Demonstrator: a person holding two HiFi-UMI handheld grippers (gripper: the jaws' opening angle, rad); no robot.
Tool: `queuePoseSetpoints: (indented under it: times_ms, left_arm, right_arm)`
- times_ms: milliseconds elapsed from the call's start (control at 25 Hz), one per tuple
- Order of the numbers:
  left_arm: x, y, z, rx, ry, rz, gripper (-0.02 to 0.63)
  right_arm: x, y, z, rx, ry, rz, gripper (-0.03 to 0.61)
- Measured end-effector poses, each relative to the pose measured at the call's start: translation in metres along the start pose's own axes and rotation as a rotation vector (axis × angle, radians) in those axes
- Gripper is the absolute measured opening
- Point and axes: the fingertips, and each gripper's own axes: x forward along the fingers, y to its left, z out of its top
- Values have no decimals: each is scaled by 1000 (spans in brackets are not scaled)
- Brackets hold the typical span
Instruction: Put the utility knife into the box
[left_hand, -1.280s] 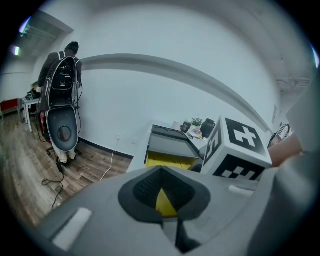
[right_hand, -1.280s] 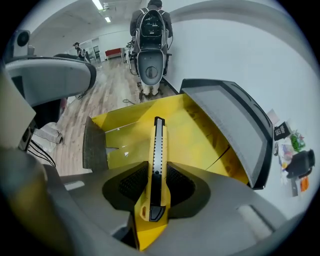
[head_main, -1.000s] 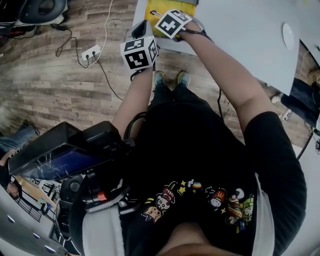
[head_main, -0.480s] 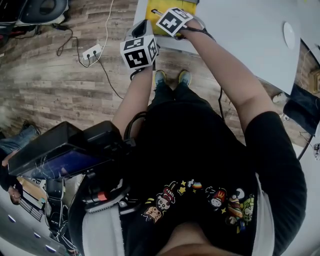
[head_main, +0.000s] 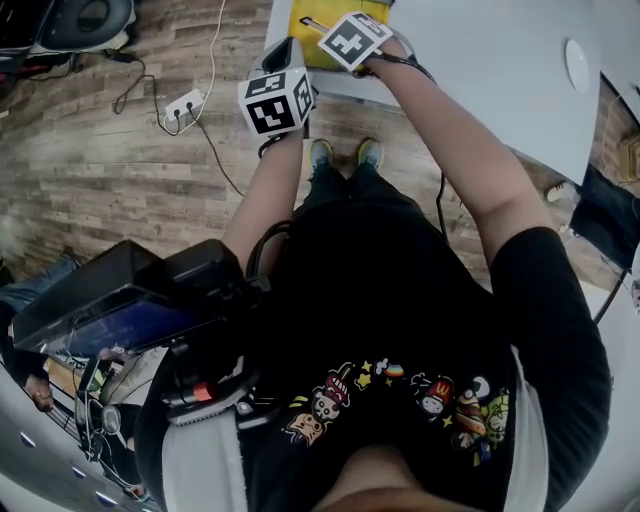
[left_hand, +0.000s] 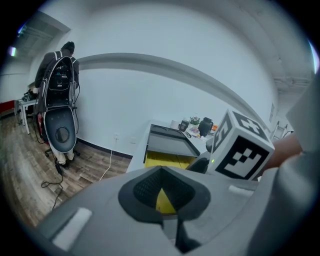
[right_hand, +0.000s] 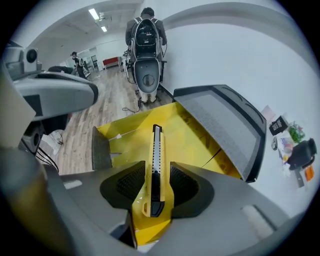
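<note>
A yellow utility knife (right_hand: 156, 160) sits lengthwise between the jaws of my right gripper (right_hand: 152, 175), which is shut on it. Its tip points out over the open yellow box (right_hand: 185, 135). The box's grey lid (right_hand: 225, 125) is tilted back. In the head view the right gripper (head_main: 352, 38) hovers at the box (head_main: 300, 45) on the table's near edge. The left gripper (head_main: 278, 100) hangs just short of the table, beside the right one. In its own view the left gripper (left_hand: 161, 190) is shut on nothing, with the box (left_hand: 165, 160) ahead of it.
The white table (head_main: 480, 50) carries a small round white object (head_main: 577, 70). A power strip (head_main: 180, 105) with cables lies on the wooden floor at the left. A person with a backpack rig (right_hand: 146, 45) stands beyond the box. A kettle and small items (left_hand: 202, 125) stand on a far desk.
The right gripper with the knife has edged slightly further over the box. The left gripper has barely shifted.
</note>
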Motion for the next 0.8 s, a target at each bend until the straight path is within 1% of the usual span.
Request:
queuePoseSetpoints:
  times_ms: [40, 80, 200, 240, 320, 480, 640, 720, 800]
  left_arm:
    - [0, -2, 1, 3, -1, -2, 2]
    - [-1, -4, 1, 8, -2, -5, 2]
    - [-1, -12, 4, 31, -7, -16, 2]
    - [-2, -15, 5, 40, -11, -20, 2]
    - [-5, -23, 10, 58, -28, -27, 2]
    - [-16, -41, 28, 92, -87, -41, 2]
    - [-30, -57, 52, 141, -146, -53, 2]
    - [-36, -65, 59, 168, -178, -60, 2]
    - [-39, -68, 66, 187, -200, -65, 2]
  right_arm:
    - [-8, -1, 2, 10, -33, -5, 179]
    - [-17, -3, 5, 18, -73, -18, 153]
    - [-52, -13, 11, 45, -203, -93, 116]
    - [-64, -15, 10, 67, -247, -112, 96]
    - [-88, -14, 9, 120, -341, -125, 83]
    - [-138, -13, 7, 226, -549, -143, 33]
    - [-188, -25, -1, 335, -738, -164, 25]
    - [-210, -32, -9, 378, -848, -205, 25]
    - [-228, -37, -13, 387, -933, -260, 23]
